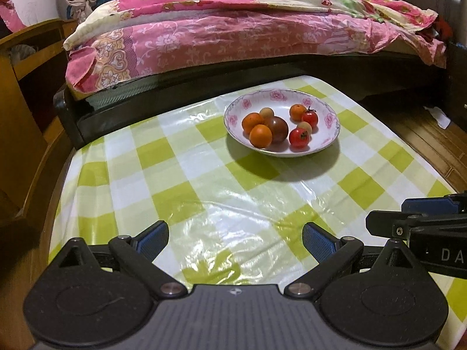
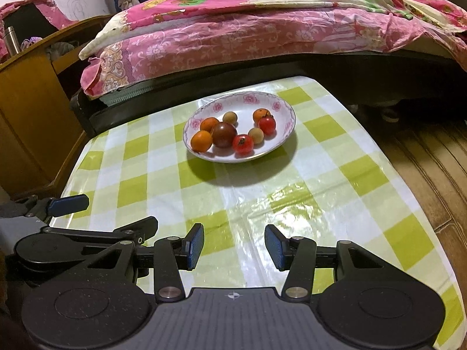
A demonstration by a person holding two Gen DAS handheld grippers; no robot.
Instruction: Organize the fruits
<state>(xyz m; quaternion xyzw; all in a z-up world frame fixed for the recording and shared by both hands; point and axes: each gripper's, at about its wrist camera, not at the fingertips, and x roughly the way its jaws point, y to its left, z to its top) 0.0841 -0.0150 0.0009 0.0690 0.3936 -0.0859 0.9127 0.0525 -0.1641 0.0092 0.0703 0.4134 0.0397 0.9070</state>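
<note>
Black-framed left gripper (image 1: 235, 242) low in frame, jaws wide and holding nothing; right gripper (image 2: 233, 246) likewise low centre, jaws parted narrower, holding nothing. Both poised over bare glossy green-checked cloth on the bench (image 1: 181, 175). Ahead, upper centre: flowered plate (image 2: 284, 108) holding all the fruit in sight, namely oranges (image 2: 201, 141), red tomatoes (image 2: 242, 143), a dark tomato (image 2: 224, 134), small tan fruits (image 2: 229, 117). Fits either a gathered finish or a sorting start. For any pick: light closure, clear of touching neighbours. Open cloth all round the plate; bench edge and floor (image 2: 423, 151) at right, bed (image 2: 262, 35) close behind.
</note>
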